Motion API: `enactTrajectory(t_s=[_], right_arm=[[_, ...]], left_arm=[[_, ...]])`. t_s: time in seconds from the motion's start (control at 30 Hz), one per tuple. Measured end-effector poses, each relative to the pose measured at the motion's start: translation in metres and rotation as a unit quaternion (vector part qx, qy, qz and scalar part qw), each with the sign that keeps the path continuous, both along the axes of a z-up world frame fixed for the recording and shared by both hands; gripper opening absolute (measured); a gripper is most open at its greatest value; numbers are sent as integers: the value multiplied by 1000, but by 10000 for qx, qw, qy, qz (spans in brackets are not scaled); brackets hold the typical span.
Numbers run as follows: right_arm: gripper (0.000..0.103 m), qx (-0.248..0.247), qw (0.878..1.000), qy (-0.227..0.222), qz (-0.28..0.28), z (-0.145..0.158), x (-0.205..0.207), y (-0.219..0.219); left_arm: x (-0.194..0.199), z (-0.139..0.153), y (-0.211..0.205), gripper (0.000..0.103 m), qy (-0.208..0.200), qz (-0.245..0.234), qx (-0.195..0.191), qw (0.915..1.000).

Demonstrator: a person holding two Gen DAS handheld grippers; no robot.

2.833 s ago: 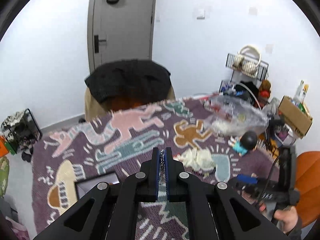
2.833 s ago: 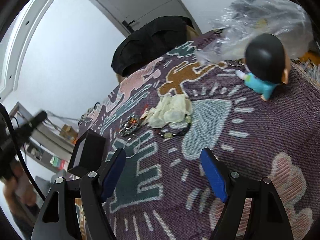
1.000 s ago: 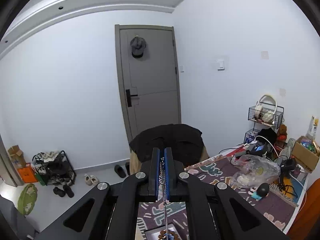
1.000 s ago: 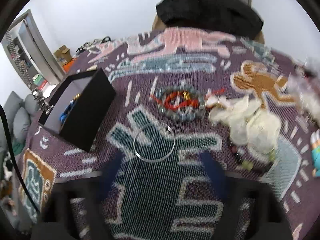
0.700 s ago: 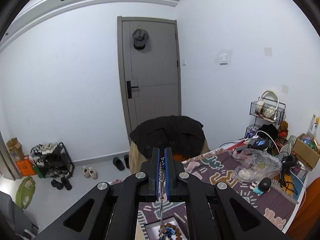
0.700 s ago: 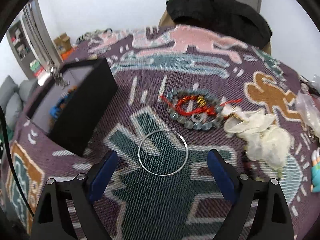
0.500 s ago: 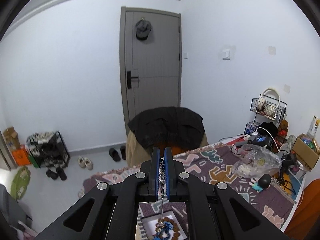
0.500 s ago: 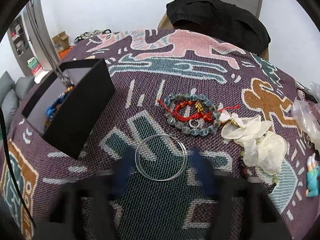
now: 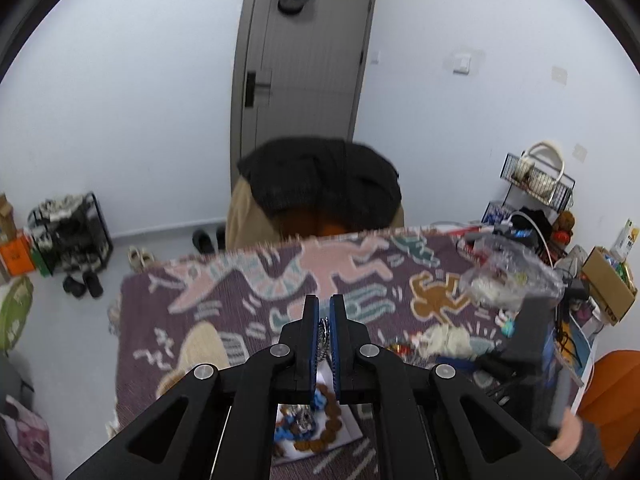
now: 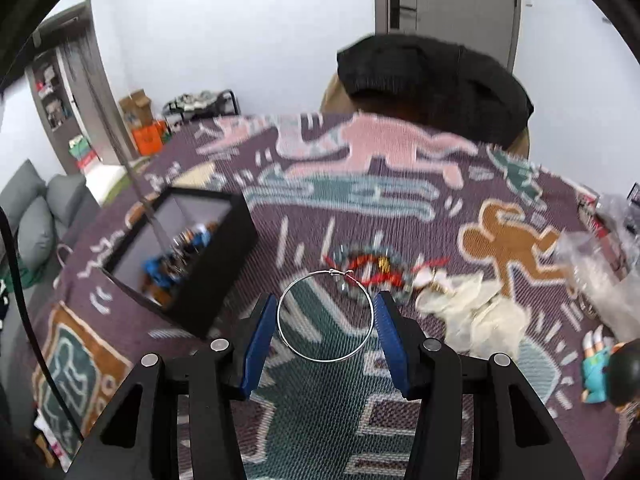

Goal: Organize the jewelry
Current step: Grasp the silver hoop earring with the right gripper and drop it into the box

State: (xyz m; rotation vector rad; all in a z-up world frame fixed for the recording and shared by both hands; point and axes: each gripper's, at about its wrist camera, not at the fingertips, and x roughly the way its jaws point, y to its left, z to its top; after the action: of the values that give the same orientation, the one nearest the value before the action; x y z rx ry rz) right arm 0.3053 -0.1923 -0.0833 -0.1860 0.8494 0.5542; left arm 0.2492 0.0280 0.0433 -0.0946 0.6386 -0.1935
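My left gripper (image 9: 324, 312) is shut on a silver chain necklace (image 9: 322, 334) whose lower end hangs into the open black jewelry box (image 9: 352, 434), onto several beaded pieces. The box (image 10: 208, 276) also shows in the right wrist view, at the left, with the chain (image 10: 156, 224) dropping into it. My right gripper (image 10: 326, 312) has its jaws closed in around a thin silver bangle (image 10: 326, 316) on the patterned cloth; contact is unclear. A grey beaded bracelet with red cord (image 10: 376, 270) lies just beyond the bangle.
A crumpled white cloth (image 10: 476, 312) lies right of the bangle. A small figurine (image 10: 612, 372) and a clear plastic bag (image 10: 600, 264) are at the far right. A chair with a dark jacket (image 9: 320, 188) stands behind the table.
My left gripper has lowered the chain toward the box, the view tilting down onto the table. My right gripper has moved forward and its jaws have narrowed around the silver bangle.
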Motion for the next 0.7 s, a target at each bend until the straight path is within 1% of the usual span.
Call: enactTrajectory(t_s=[0.07, 0.1, 0.13, 0.17, 0.2, 0.23, 0.27, 0.47, 0.57, 0.7], right_arm=[[51, 79, 9999, -64, 25, 11, 0, 1], [51, 123, 9999, -100, 50, 16, -1, 2], [51, 168, 9997, -136, 81, 21, -3, 3], [51, 202, 9996, -165, 111, 25, -4, 5], [51, 226, 9995, -189, 135, 27, -5, 7], [51, 249, 9993, -210, 160, 30, -6, 10], [51, 274, 9992, -230, 196, 33, -8, 13], [51, 374, 9980, -213, 457, 40, -12, 37], [51, 383, 9974, -182, 577, 39, -14, 51], [51, 379, 9965, -129, 735, 36, -17, 71]], left_arm=[[2, -11, 2, 12, 175, -15, -38, 9998], [2, -15, 3, 26, 231, -22, -72, 9997], [1, -19, 6, 49, 285, -18, -136, 9995], [-1, -21, 7, 60, 277, 6, -170, 9995], [-4, -22, 10, 75, 208, 43, -209, 9996], [-10, -23, 14, 80, 83, 91, -252, 9996], [-13, -23, 17, 80, 35, 119, -269, 9996], [-28, -32, 43, 80, 52, 402, -419, 9983], [-34, -38, 59, 80, 66, 558, -486, 9972], [-41, -49, 81, 80, 144, 722, -671, 9950]])
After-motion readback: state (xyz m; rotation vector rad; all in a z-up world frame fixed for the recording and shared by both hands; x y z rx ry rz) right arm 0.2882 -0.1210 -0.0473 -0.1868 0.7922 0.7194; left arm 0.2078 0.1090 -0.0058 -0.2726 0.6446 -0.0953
